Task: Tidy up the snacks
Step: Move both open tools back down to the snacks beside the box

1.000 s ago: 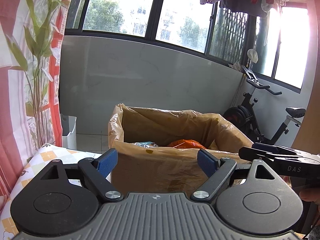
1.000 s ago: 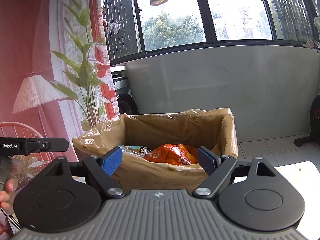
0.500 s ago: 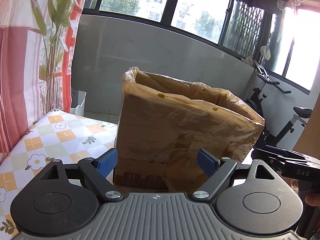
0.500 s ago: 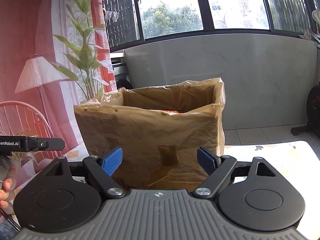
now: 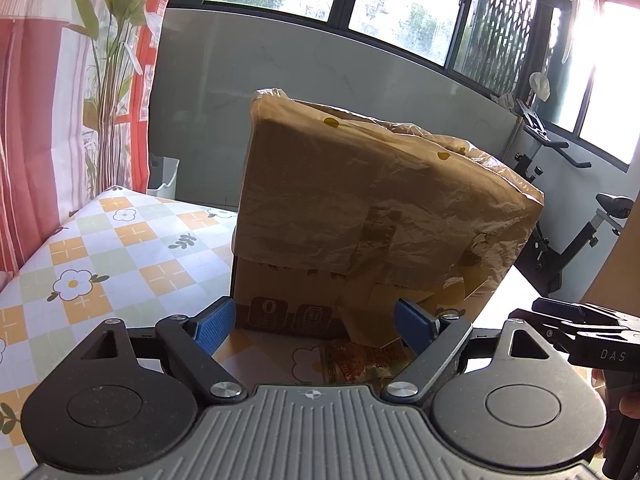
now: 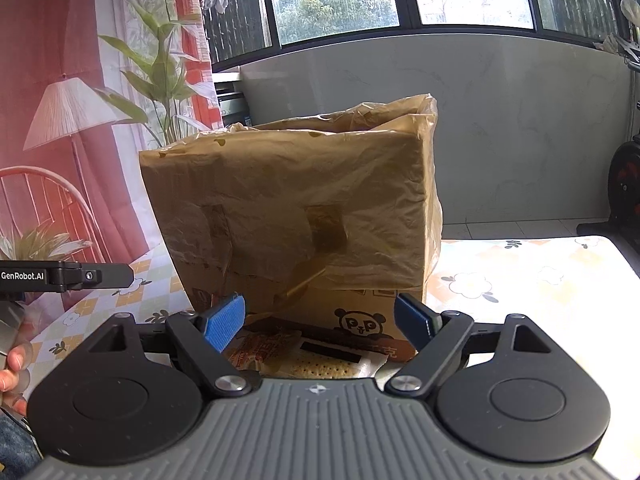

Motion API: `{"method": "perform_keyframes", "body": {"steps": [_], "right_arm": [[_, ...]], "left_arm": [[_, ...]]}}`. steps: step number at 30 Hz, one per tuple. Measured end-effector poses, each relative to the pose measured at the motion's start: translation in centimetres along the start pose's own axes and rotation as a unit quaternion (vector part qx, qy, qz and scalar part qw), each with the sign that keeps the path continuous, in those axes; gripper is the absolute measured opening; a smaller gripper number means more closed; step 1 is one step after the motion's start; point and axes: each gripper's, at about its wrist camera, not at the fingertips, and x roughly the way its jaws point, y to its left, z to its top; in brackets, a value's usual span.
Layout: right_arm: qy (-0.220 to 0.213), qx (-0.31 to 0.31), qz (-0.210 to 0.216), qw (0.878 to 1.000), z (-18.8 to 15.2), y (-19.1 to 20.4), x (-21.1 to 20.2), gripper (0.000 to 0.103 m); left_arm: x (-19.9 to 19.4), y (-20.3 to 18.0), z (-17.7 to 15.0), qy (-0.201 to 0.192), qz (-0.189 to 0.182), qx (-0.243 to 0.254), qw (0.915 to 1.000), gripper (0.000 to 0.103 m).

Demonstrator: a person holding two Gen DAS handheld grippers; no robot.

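Note:
A cardboard box (image 5: 360,208) lined with a brownish plastic bag stands on the flowered tablecloth (image 5: 104,248); the right wrist view shows the same box (image 6: 296,208) from its other corner. My left gripper (image 5: 314,326) is open, low in front of the box, with an orange snack packet (image 5: 352,360) lying on the cloth between its fingers, untouched. My right gripper (image 6: 320,320) is open too, above an orange snack packet (image 6: 260,350) and a cracker packet (image 6: 324,364) at the box's foot. The box's inside is hidden from here.
A curtain with a plant print (image 5: 60,80) hangs left of the table. An exercise bike (image 5: 560,216) stands beyond the table's right end. The other gripper's tip shows at the edge of each view, held by a hand (image 6: 12,364).
Both grippers have sunk from above the box's rim to table height in front of it. The snacks inside have gone out of sight and packets on the cloth have come into view. Jaws unchanged.

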Motion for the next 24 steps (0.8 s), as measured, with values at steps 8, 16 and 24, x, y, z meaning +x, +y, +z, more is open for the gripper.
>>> {"method": "perform_keyframes", "body": {"steps": [8,16,24], "right_arm": [[0.016,0.000,-0.003,1.000,-1.0,0.1,0.5,0.084],[0.029,0.002,-0.007,1.000,-2.1,0.2,0.7,0.084],[0.044,0.013,-0.011,0.999,-3.7,0.1,0.9,0.084]], "left_arm": [[0.3,0.0,-0.9,0.011,0.000,-0.001,0.9999,0.088],[0.4,-0.4,-2.0,0.026,-0.003,0.000,0.9997,0.088],[0.8,-0.6,-3.6,0.053,-0.006,0.002,0.9986,0.088]]}}
